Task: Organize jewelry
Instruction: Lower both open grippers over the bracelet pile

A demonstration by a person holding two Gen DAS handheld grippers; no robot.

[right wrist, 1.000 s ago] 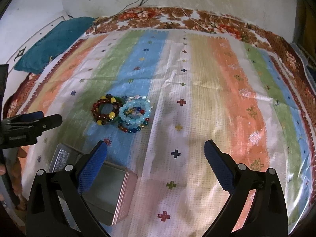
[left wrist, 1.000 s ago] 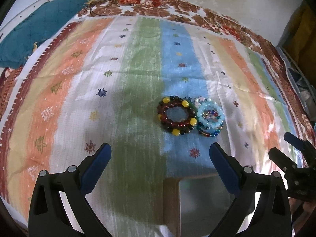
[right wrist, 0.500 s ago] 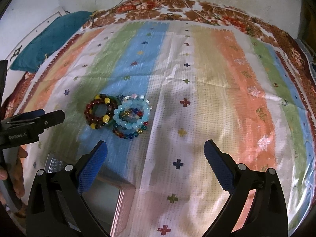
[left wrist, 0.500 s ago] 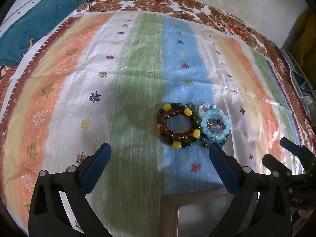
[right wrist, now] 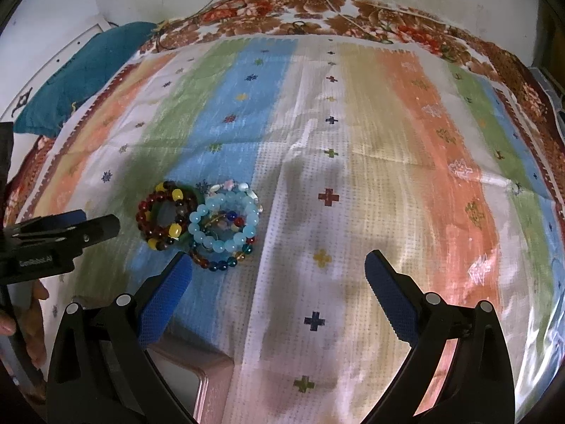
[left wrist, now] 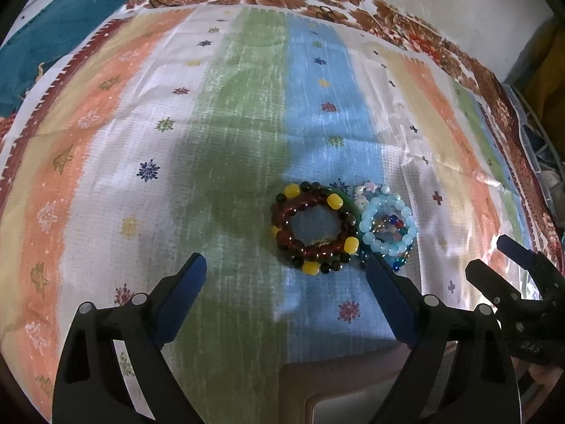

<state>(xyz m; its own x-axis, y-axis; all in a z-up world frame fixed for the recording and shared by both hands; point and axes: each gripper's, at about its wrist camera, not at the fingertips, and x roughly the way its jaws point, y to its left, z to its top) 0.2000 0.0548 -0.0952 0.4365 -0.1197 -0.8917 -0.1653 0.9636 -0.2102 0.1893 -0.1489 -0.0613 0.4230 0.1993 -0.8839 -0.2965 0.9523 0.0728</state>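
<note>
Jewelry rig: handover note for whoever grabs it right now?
Left gripper: open, nothing between the jaws, which have just been closing a little; it points down at the bracelets.
Right gripper: open, empty, over bare cloth to the right of the pile.
Dark red and yellow bead bracelets and light blue bead bracelets lie stacked side by side, touching, on the striped cloth.
Pink tin box sits open at the near edge, below the bracelets.
Done: nothing visibly sorted.
Left: pick up every bracelet; probably into the box.
</note>
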